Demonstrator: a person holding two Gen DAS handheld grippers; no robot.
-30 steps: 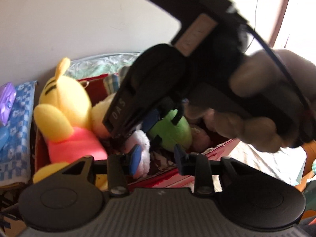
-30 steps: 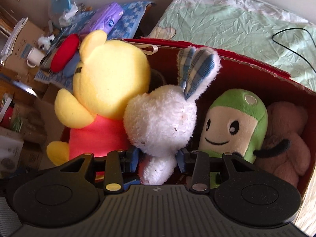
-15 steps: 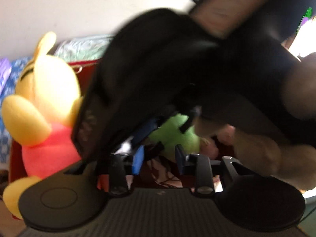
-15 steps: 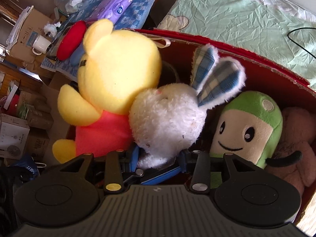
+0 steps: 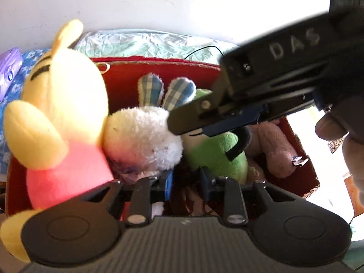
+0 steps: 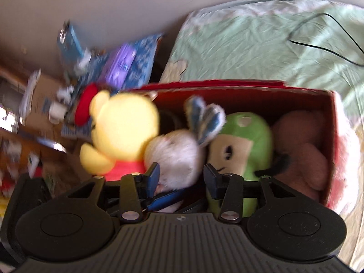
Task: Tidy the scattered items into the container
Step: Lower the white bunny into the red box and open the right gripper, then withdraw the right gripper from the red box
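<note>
**Both grippers hanging over the packed red box**

Pose: both tools are pointing steeply down into the red box (image 5: pixel 159 72). In the left wrist view, the right gripper (image 5: pixel 193 122) is reaching in from 2 o'clock, and a hand (image 5: pixel 341 136) is gripping its handle at 3 o'clock.

Claws: the left gripper (image 5: pixel 185 183) is sitting at 6 o'clock with its blue pads (image 5: pixel 168 183) drawn close together, a narrow gap remaining and nothing pinched; dark box floor is showing between them. In the right wrist view, the right gripper (image 6: pixel 180 177) is standing partly spread. The white rabbit (image 6: pixel 175 157) is lying in line with the gap, but blur is making it impossible to tell whether the pads are touching it.

Container: the red box is lying against a pale green bedsheet (image 6: pixel 261 45) at 12 o'clock. Inside, from 9 to 3 o'clock, are sitting a yellow bear (image 5: pixel 63 104) in a red shirt, the white rabbit (image 5: pixel 141 138) with checked blue ears, a green plush (image 5: pixel 216 150), and a pink-brown plush (image 5: pixel 275 145). All are touching their neighbours. A purple packet (image 5: pixel 9 72) is lying outside at 9 o'clock.
</note>
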